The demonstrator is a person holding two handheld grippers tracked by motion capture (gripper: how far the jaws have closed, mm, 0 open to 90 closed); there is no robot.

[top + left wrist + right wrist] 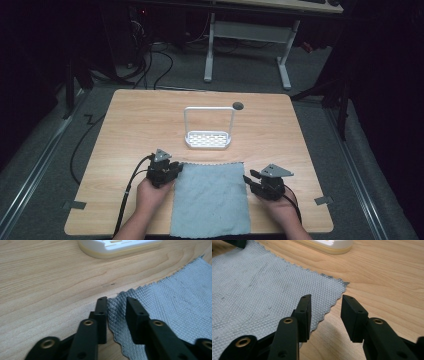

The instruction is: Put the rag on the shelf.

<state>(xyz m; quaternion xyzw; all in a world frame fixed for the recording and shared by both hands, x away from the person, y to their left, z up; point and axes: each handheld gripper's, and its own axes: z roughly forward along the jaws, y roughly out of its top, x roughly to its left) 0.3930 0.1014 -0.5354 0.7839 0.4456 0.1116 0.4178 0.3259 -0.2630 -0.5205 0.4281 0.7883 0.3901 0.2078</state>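
Observation:
A grey-blue waffle-weave cloth [210, 197] lies flat at the table's front middle. My left gripper [176, 169] sits at the cloth's far left corner. In the left gripper view the left gripper [116, 303] is open, low over the table, with the cloth's scalloped corner [117, 312] lying between the jaws. My right gripper [249, 178] is at the cloth's right edge near the far right corner. The right gripper [325, 301] is open too, astride the edge of the cloth [262, 292], one jaw over the fabric and the other over bare wood.
A white slotted rack [207, 140] with a tall wire handle stands on the wooden table [135, 125] just beyond the cloth; its base [117, 247] is close ahead. A dark round hole [238, 105] is farther back. Tape marks [75, 204] lie near the front corners.

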